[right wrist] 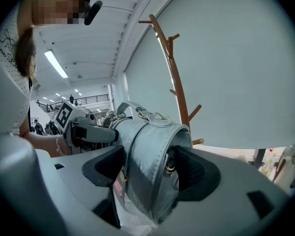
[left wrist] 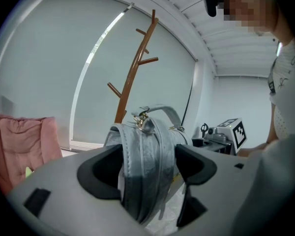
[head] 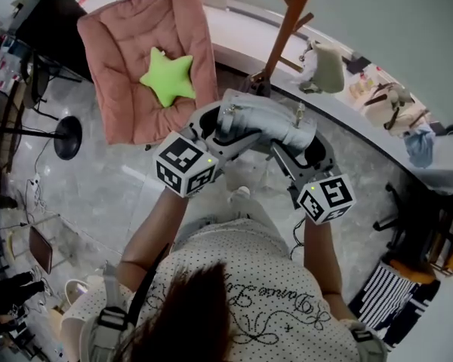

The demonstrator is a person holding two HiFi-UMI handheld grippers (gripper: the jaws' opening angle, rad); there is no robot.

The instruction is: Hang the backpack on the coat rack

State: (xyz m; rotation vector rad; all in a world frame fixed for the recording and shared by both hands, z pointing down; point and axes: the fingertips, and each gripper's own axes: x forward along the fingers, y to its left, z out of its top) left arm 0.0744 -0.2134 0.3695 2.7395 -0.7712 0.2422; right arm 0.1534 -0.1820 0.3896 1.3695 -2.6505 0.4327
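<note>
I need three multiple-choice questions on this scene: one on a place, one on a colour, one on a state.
1. Where does the green star lie? A on a chair; B on the pink cushion; C on a shelf.
2. Which colour is the backpack? A red; B black; C grey.
3. How are the left tongs? A shut on the backpack; B open and empty; C shut on a cup.
Answers: B, the star rests on the cushion; C, all views show it grey; A, its jaws press the backpack's sides.
</note>
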